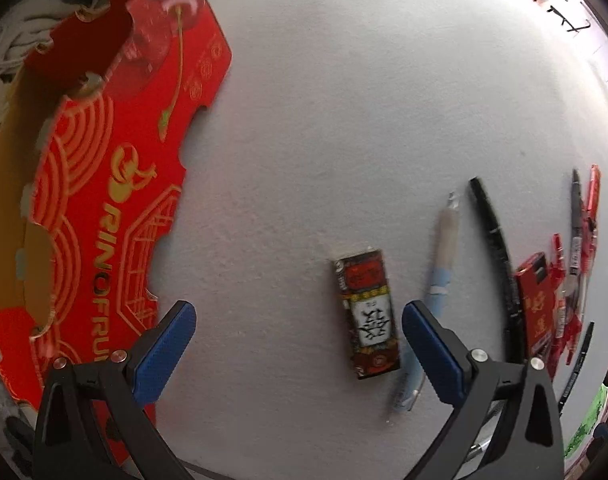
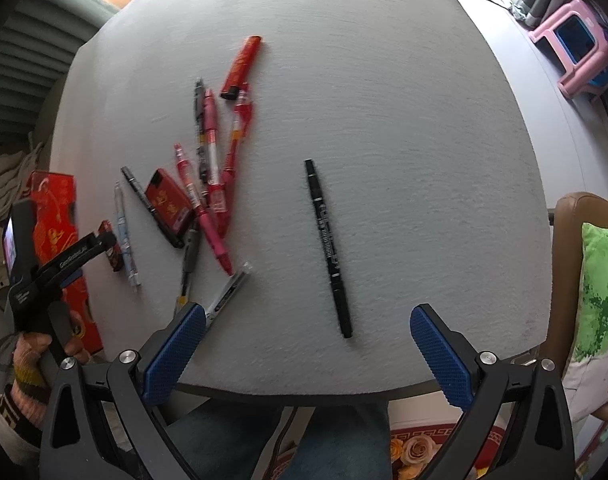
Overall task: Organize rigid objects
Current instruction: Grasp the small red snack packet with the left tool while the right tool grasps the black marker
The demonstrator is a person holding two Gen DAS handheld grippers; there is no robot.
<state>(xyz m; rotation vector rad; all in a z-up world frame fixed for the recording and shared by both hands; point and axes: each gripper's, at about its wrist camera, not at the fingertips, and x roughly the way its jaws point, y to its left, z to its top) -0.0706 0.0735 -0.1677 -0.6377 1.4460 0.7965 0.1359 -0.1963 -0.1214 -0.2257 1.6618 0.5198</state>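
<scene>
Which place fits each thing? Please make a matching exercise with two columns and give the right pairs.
Things:
1. red fruit box
2. small patterned box
3. lone black marker
4. pink stool

Places:
A. alone on the table, ahead of the right gripper
B. on the floor beyond the table
C. left edge of the table
D. between the left gripper's open fingers

Pairs: 1-C, 2-D, 3-A, 4-B
</scene>
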